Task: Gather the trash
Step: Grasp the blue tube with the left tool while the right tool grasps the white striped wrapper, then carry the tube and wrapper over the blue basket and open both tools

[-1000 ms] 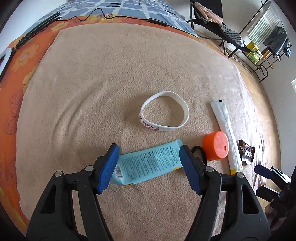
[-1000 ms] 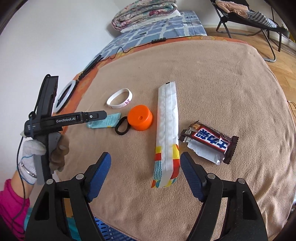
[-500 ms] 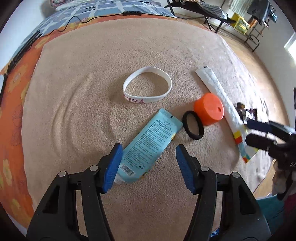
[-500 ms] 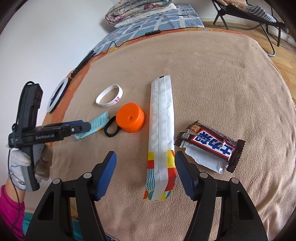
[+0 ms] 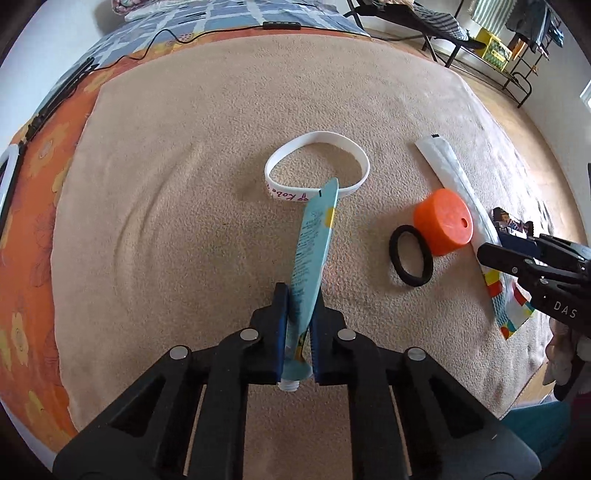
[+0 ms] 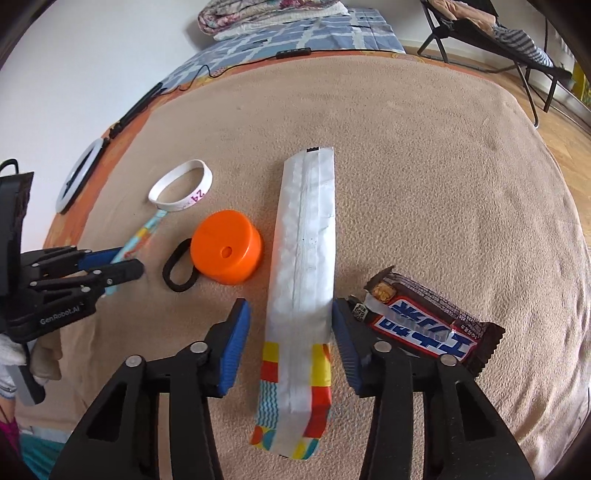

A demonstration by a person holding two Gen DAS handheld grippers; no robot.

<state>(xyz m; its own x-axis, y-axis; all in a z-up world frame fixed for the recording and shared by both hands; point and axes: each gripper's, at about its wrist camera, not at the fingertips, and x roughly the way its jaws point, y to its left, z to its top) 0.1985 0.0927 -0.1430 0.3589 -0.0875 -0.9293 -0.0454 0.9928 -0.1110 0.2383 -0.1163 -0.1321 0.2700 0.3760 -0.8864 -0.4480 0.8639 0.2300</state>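
Observation:
My left gripper (image 5: 299, 295) is shut on a light blue flattened tube (image 5: 312, 243), held edge-up and pointing toward the white wristband (image 5: 317, 168); the tube also shows in the right wrist view (image 6: 142, 234). My right gripper (image 6: 291, 317) is open, its jaws standing on either side of a long white wrapper (image 6: 304, 258) with a colourful end, apart from it. A brown and blue candy bar wrapper (image 6: 432, 325) lies just right of the right jaw. The right gripper shows in the left wrist view (image 5: 517, 258).
An orange cap (image 6: 227, 251) and a black hair tie (image 6: 177, 271) lie between the two grippers on the beige blanket (image 6: 424, 166). The orange sheet's edge (image 5: 26, 221) runs at left. Folding chair (image 6: 491, 33) and bedding stand at the far side.
My left gripper has closed on the blue tube and lifted it edge-up. My right gripper has moved down over the white wrapper, its jaws now flanking it.

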